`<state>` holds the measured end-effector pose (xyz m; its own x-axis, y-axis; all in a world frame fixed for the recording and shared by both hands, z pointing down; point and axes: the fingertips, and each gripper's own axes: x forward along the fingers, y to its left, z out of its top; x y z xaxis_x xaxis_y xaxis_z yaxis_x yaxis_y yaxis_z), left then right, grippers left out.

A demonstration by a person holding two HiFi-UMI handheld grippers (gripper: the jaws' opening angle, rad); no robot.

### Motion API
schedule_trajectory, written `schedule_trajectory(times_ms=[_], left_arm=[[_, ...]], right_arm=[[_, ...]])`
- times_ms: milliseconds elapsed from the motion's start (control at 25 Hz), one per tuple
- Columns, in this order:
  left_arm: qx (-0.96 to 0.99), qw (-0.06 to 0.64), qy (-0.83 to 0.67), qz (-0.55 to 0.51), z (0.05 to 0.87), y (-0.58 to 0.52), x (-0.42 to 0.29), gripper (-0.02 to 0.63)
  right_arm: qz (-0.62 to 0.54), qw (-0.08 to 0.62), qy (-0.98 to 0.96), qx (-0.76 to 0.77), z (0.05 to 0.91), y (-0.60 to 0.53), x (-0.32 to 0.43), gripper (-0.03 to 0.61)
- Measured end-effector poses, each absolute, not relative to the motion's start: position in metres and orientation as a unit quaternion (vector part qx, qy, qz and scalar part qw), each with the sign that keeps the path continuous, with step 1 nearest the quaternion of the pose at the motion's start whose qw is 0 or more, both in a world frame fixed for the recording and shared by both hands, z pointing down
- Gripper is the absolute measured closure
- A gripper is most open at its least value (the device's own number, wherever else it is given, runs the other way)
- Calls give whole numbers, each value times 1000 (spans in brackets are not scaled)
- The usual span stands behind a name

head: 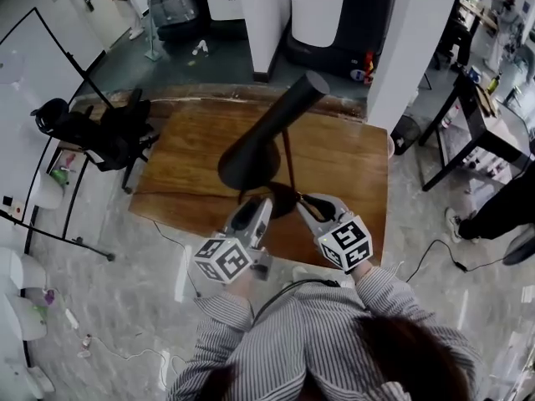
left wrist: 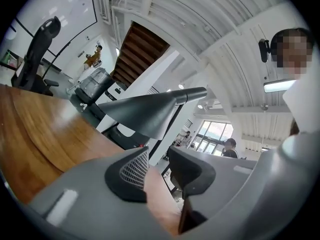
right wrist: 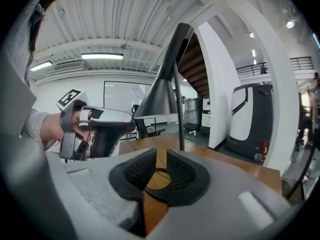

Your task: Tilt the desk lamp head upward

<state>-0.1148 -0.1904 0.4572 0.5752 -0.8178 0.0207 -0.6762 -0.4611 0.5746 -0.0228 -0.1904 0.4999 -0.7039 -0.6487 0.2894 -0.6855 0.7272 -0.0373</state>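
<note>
A black desk lamp stands on the wooden table [head: 351, 157]. Its cone-shaped head [head: 267, 132] is tilted, wide mouth down toward me and narrow end up and away. A thin stem [head: 289, 159] runs down to the round base [head: 280, 199]. My left gripper [head: 261, 200] is open just below the shade's rim, with nothing between its pads; the lamp head [left wrist: 145, 114] hangs ahead of the left gripper [left wrist: 159, 156]. My right gripper [head: 306, 200] is at the base's right edge. In the right gripper view the right gripper [right wrist: 161, 159] has its pads closed on the base's rim [right wrist: 162, 186].
A black office chair [head: 100, 132] sits off the table's left end. A white pillar [head: 410, 48] rises behind the table's far right corner. A dark side table [head: 481, 115] and a person's leg [head: 501, 211] are to the right. Cables lie on the floor.
</note>
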Motion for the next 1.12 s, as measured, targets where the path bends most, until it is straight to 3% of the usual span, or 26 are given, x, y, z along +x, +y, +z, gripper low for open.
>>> schedule_trajectory(times_ms=[320, 1120], left_arm=[[834, 272, -448, -171, 449, -213, -121, 483], [836, 290, -405, -230, 441, -223, -124, 517]], right_arm=[[27, 184, -924, 335, 525, -245, -34, 523], [29, 182, -939, 291, 540, -278, -49, 535]])
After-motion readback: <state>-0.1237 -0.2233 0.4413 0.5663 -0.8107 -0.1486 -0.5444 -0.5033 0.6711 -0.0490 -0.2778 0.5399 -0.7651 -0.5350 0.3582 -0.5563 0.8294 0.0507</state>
